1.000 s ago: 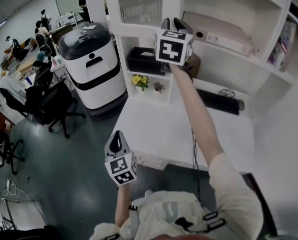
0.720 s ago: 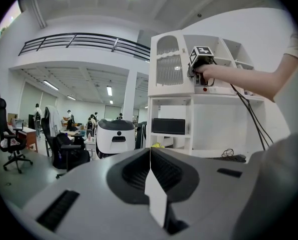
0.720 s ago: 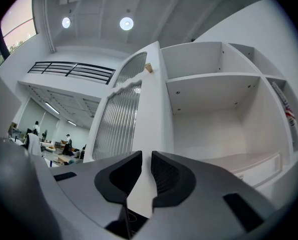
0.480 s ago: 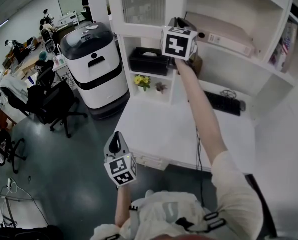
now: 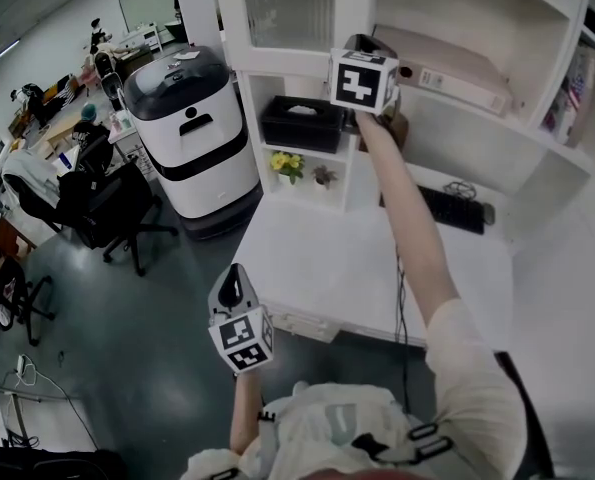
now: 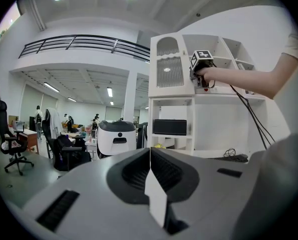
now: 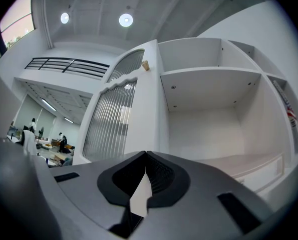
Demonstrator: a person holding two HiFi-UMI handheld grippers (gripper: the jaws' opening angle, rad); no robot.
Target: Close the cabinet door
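The right tool is pointing at the edge of the open cabinet door, its jaws having just been closing, now together on nothing. The left tool is hanging low, likewise closed and empty. Pushing without a grip is risking a slip off that edge, I'd say. Only the right gripper view is showing the bare shelf behind the door, and only the head view is showing the desk below

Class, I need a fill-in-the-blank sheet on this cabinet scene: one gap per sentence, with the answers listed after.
1. The right tool, held up at the cabinet door, has its jaws ___.
2. The left tool hangs ___ than the right one.
3. On the desk lies a black ___.
4. The flowers below the black box are ___.

Answers: shut; lower; keyboard; yellow.
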